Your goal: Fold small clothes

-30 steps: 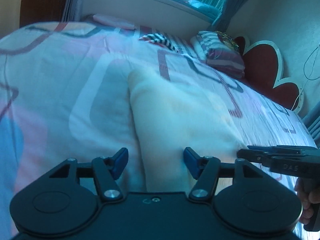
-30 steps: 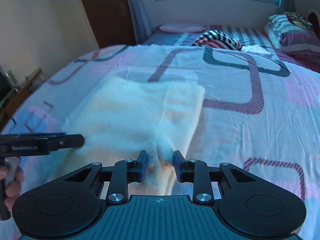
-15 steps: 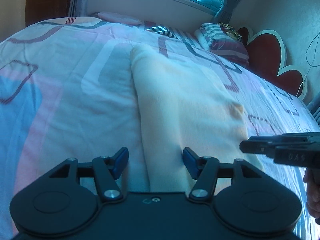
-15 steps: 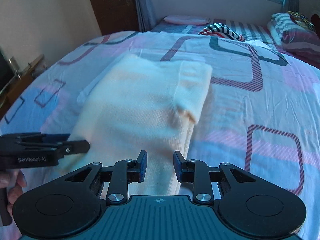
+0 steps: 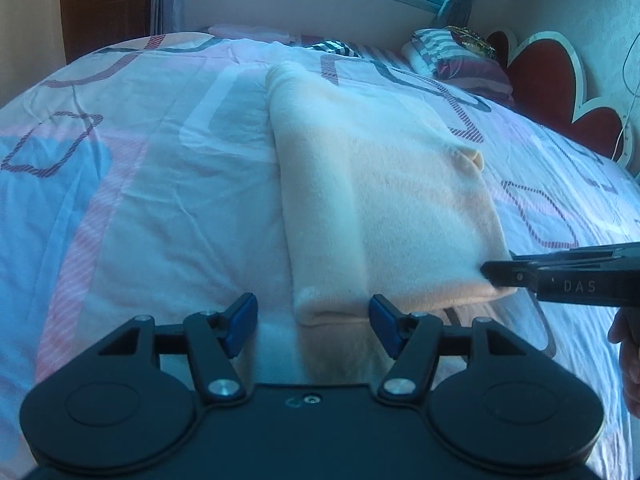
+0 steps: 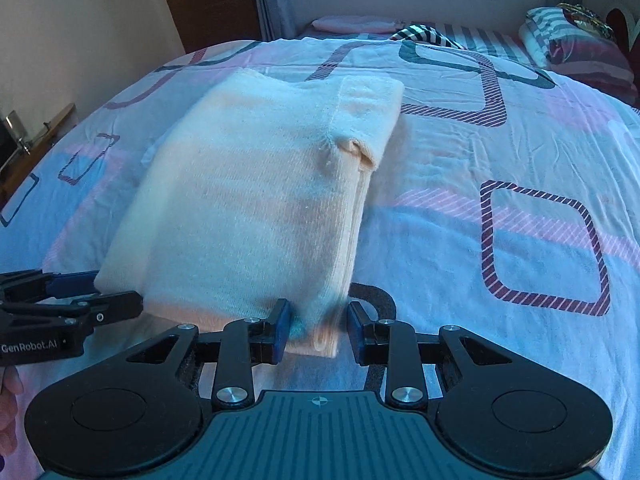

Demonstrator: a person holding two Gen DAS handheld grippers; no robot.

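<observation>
A cream knitted garment [image 5: 380, 184] lies folded into a long rectangle on the patterned bed sheet [image 5: 160, 200]. My left gripper [image 5: 312, 316] is at its near left corner. The blue pads stand wide, still opening, and clear of the cloth. In the right wrist view the garment [image 6: 260, 184] shows a small curled cuff at its right edge. My right gripper [image 6: 318, 320] straddles the near right corner, narrowly open, with a gap at its right pad. Each gripper shows in the other's view: the right one [image 5: 492, 276] and the left one [image 6: 120, 308].
Striped pillows [image 5: 460, 60] and a red heart-shaped headboard [image 5: 560, 92] are at the far right. A striped cloth [image 6: 424, 36] and a pink pillow [image 6: 352, 24] lie at the bed's far end under the window. A wooden door [image 6: 208, 0] stands behind; a hand [image 5: 628, 360] holds the right gripper.
Both grippers have drawn back along the garment toward its near edge, which now shows in both views. The garment lies flat and has not moved.
</observation>
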